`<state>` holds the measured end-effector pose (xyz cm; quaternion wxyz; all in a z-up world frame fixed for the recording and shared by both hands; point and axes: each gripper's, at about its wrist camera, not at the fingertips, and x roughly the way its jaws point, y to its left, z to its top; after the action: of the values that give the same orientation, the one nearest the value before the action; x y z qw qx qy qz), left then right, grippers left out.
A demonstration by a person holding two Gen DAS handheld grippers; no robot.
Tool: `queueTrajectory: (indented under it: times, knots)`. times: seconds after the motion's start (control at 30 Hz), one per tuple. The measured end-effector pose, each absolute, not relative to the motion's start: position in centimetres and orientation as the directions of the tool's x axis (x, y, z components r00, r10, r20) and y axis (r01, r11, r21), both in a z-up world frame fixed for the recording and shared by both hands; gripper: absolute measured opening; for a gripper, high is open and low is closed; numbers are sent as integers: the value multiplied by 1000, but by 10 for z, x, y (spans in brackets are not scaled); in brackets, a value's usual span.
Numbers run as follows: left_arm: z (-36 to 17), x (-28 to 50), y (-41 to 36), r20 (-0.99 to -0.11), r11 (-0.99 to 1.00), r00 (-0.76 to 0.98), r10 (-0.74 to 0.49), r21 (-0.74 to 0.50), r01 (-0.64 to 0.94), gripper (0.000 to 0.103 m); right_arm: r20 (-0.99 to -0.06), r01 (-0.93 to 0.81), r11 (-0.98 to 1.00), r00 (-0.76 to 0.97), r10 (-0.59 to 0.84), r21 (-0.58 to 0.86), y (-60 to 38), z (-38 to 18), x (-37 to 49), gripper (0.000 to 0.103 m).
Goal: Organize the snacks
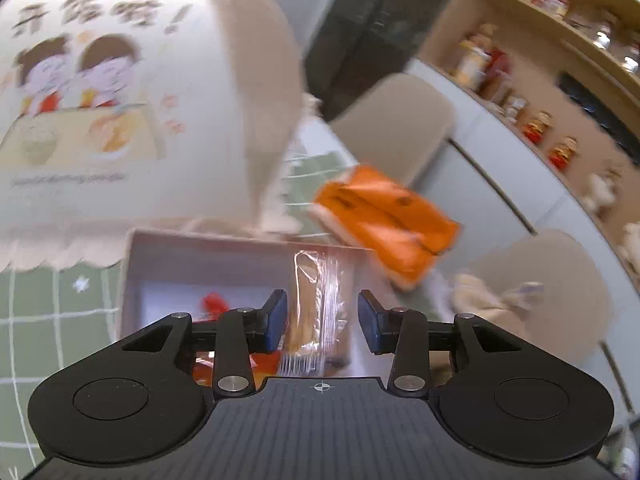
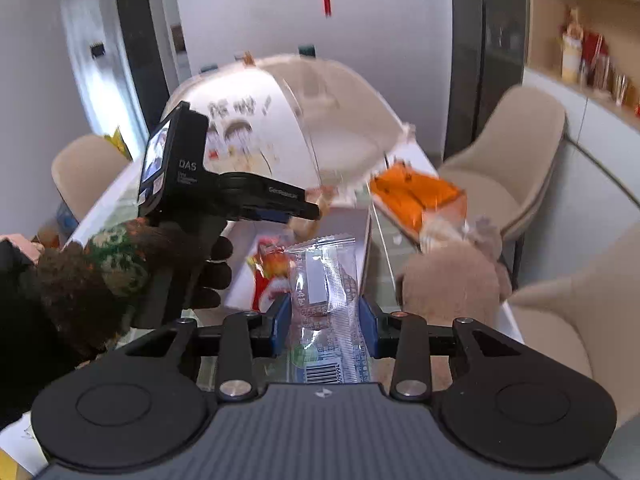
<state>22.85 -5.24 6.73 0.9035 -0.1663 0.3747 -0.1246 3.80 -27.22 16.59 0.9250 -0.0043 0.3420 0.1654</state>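
My left gripper (image 1: 322, 318) hangs over an open white box (image 1: 240, 252). A clear-wrapped tan biscuit (image 1: 314, 292) stands between its blue pads, against the left pad, with a gap at the right pad, so the jaws are open. A red-wrapped snack (image 1: 214, 304) lies in the box. In the right wrist view the left gripper (image 2: 312, 212) shows from the side above the box (image 2: 362, 236), held by a gloved hand (image 2: 200, 268). My right gripper (image 2: 325, 320) is shut on a clear packet with a barcode (image 2: 324, 280), nearer than the box.
A domed food cover with cartoon figures (image 1: 120, 100) stands just behind the box. An orange pack (image 1: 384, 220) lies to the right of it, and a plush toy (image 2: 452, 284) sits at the table's right edge. Beige chairs (image 2: 520, 152) and a shelf of jars (image 1: 540, 128) stand beyond.
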Motion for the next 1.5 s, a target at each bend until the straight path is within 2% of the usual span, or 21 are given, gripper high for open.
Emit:
queueTrajectory:
  times: [0.13, 0.33, 0.37, 0.4, 0.47, 0.6, 0.67, 0.8, 0.87, 1.0, 1.13, 1.23, 1.37, 1.47, 1.5]
  knots:
    - [68, 198, -19, -536, 827, 736, -415, -560, 58, 43, -661, -311, 946, 691, 293, 94, -266, 168, 65, 36]
    - [92, 129, 20, -497, 835, 774, -392, -546, 72, 43, -684, -271, 935, 640, 351, 226, -238, 163, 155, 39]
    - [97, 119, 25, -500, 842, 776, -385, -534, 73, 43, -681, -259, 935, 641, 355, 244, -233, 159, 172, 48]
    - [98, 106, 33, -507, 857, 779, -368, -510, 73, 43, -694, -237, 943, 638, 334, 236, -227, 153, 188, 52]
    - [102, 84, 50, -528, 893, 784, -326, -444, 73, 43, -718, -205, 958, 635, 286, 200, -217, 144, 206, 53]
    - [98, 47, 99, -594, 953, 787, -166, -302, -26, 43, -714, -241, 952, 631, 303, 192, -202, 142, 198, 54]
    - [88, 33, 134, -625, 945, 775, -99, -302, -123, 43, -719, -271, 941, 612, 330, 201, -191, 140, 187, 61]
    - [73, 24, 193, -660, 897, 751, 22, -318, -306, 43, -737, -367, 917, 575, 355, 155, -153, 128, 150, 62]
    - [68, 28, 214, -668, 877, 744, 18, -346, -333, 43, -749, -425, 892, 539, 385, 153, -133, 119, 127, 62]
    - [63, 50, 222, -678, 887, 733, -56, -371, -276, 43, -774, -545, 835, 497, 394, 75, -96, 100, 78, 62]
    - [69, 82, 208, -677, 950, 732, -73, -271, -156, 43, -790, -592, 805, 485, 375, 19, -82, 90, 44, 62]
    - [57, 115, 204, -735, 969, 673, -85, -217, -114, 43, -822, -591, 806, 437, 365, 44, -85, 80, 34, 62]
    - [41, 131, 198, -765, 986, 642, -61, -147, -82, 41, -836, -568, 823, 457, 303, -13, -97, 74, 26, 62]
    - [41, 123, 190, -763, 982, 636, -117, -184, -41, 34, -838, -543, 839, 465, 286, -14, -111, 76, 27, 62]
    - [40, 117, 187, -766, 974, 622, -162, -225, -23, 26, -839, -535, 845, 463, 287, -7, -113, 76, 29, 62]
